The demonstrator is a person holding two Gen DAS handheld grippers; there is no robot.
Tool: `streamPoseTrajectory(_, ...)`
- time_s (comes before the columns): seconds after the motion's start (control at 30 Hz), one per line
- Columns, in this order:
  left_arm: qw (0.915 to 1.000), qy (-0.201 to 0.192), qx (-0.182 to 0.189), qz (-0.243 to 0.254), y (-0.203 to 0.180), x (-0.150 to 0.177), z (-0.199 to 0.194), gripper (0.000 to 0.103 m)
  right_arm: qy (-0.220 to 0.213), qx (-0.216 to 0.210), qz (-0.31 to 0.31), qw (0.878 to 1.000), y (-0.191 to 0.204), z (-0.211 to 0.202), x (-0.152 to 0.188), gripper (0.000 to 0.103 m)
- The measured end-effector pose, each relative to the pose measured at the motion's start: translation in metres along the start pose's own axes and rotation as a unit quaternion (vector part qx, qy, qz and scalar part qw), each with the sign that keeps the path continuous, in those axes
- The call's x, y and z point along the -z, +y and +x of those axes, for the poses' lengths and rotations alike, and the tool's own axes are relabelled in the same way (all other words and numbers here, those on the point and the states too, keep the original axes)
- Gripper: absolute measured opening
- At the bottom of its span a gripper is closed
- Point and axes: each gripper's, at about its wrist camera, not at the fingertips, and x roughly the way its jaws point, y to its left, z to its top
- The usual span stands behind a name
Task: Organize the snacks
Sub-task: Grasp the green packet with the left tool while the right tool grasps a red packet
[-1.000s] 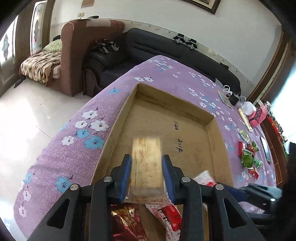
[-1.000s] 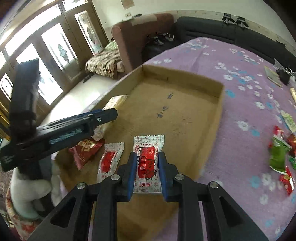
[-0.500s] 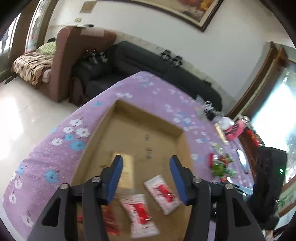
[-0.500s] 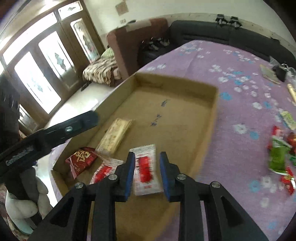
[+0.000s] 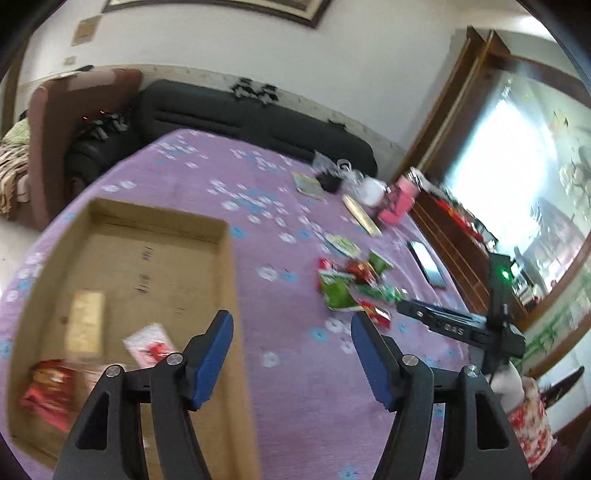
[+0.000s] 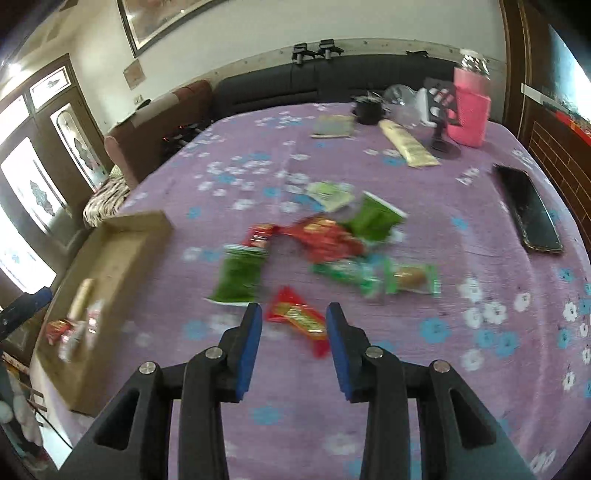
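Both claws, left claw (image 5: 291, 356) and right claw (image 6: 294, 338), have just been opening and grasp nothing, snack packets (image 6: 325, 240) lying far right of the cardboard box (image 5: 229, 295) on the counter (image 6: 480, 350), their print unreadable.

Home living room, black sofa (image 5: 255, 122), framed picture (image 6: 159, 22), floral-clothed table (image 6: 461, 332), probably glazed doors (image 6: 33, 177)

A: Any lettering you can make out?

B: Hardly. The cardboard box (image 5: 225, 258) has dark handwritten marks on its floor, toward twelve o'clock, too blurred to read.

A: And the other gripper at three o'clock?

B: The right gripper (image 5: 400, 307) has pale letters along its finger, smeared. The snack wrappers (image 6: 325, 240) carry print, all blurred.
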Motion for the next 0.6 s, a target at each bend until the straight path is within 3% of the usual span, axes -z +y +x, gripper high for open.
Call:
streamPoseTrajectory(0.17,0.9993,0.036,0.003,0.009,-0.024,0.002,0.029,0.07,0.008,-0.014,-0.054,0.998,0.004,0.028,-0.004,0.047)
streamPoseTrajectory(0.4,0.9973,0.073,0.006,0.005,-0.042,-0.01,0.075,0.07,0.03,-0.025,-0.091,0.995,0.009,0.056,-0.002,0.046)
streamPoseTrajectory(0.47,0.9967,0.081,0.008,0.01,-0.048,-0.014,0.09,0.07,0.027,-0.022,-0.087,0.996,0.008,0.054,0.0,0.027)
streamPoseTrajectory(0.6,0.995,0.097,0.007,0.018,-0.059,-0.019,0.125,0.07,0.031,-0.021,-0.07,0.997,0.003,0.051,0.002,0.021)
